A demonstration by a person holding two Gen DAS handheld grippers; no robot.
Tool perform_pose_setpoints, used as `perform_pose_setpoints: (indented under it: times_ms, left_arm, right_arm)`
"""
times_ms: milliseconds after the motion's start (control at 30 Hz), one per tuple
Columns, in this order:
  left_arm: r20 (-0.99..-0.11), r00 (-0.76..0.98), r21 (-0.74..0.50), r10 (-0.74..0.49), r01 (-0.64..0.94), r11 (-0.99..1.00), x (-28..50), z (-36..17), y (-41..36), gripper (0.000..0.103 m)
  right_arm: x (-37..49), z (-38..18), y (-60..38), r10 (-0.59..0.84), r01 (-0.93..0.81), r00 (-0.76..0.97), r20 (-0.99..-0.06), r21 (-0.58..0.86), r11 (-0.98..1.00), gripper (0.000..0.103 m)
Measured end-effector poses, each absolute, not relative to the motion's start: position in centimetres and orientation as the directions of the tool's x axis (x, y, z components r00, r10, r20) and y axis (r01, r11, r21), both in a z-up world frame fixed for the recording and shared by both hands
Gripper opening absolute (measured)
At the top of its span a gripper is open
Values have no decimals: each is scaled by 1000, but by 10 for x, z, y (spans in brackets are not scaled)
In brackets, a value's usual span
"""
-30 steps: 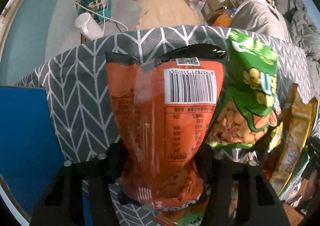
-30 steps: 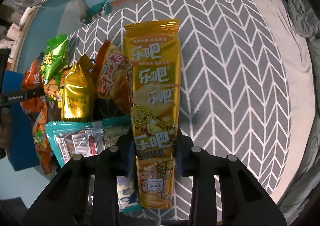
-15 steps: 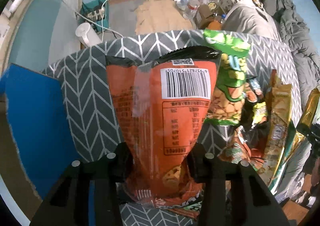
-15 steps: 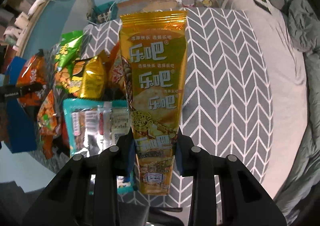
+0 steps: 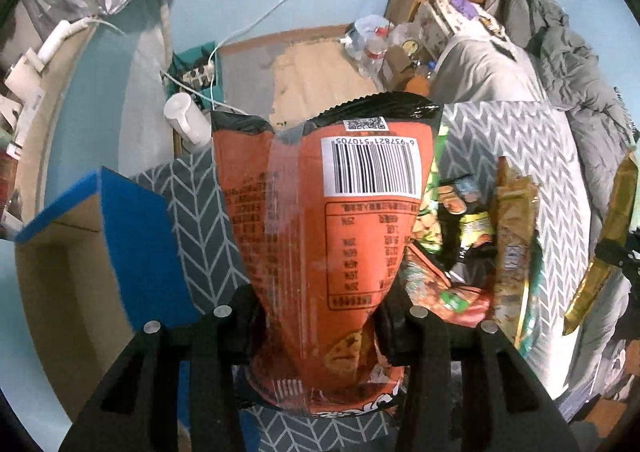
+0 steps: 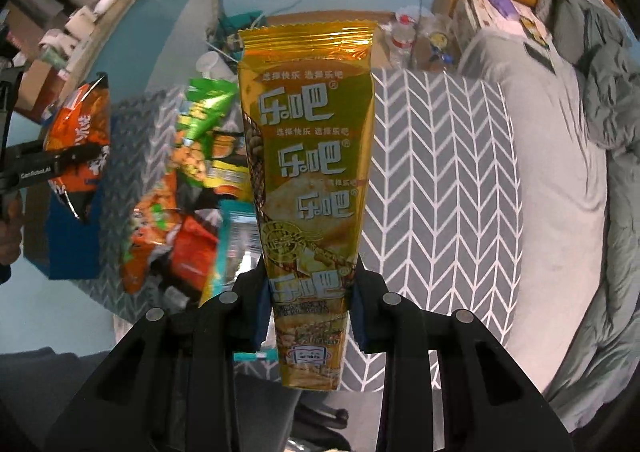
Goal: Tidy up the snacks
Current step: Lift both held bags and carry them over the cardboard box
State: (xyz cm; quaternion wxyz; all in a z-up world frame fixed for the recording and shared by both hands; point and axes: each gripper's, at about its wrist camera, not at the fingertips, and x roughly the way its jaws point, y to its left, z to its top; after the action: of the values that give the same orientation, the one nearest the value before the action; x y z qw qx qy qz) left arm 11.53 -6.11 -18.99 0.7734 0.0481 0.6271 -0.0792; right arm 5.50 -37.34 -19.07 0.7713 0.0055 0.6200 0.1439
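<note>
My left gripper [image 5: 320, 316] is shut on an orange snack bag [image 5: 328, 220] with its barcode side facing me, held up above the table. My right gripper [image 6: 310, 300] is shut on a long gold snack packet [image 6: 312, 156], also lifted. The orange bag [image 6: 80, 140] and the left gripper also show at the left of the right wrist view. A pile of snack bags [image 6: 188, 192] lies on the grey chevron tablecloth [image 6: 440, 172]; the same pile shows in the left wrist view [image 5: 472, 236].
A blue cardboard box [image 5: 100, 252] with an open top stands at the table's left edge. A bed with grey bedding [image 6: 568, 132] is to the right. Floor clutter, cables and a white cup [image 5: 182, 120] lie beyond the table.
Both grippers have risen with their packets; the table and the snack pile look farther below. The blue box has come more into the left wrist view.
</note>
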Motion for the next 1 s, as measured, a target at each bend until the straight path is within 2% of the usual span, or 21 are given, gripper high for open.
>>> perform_pose_setpoints:
  times_ms: [567, 1000]
  left_arm:
    - [-949, 293, -106, -119, 57, 993, 78, -111, -10, 45]
    - [-935, 348, -103, -64, -95, 990, 38, -86, 60, 45]
  right_arm:
    - [65, -114, -283, 315, -419, 233, -920, 198, 886, 31]
    - [73, -95, -165, 420, -624, 174, -891, 231, 747, 31]
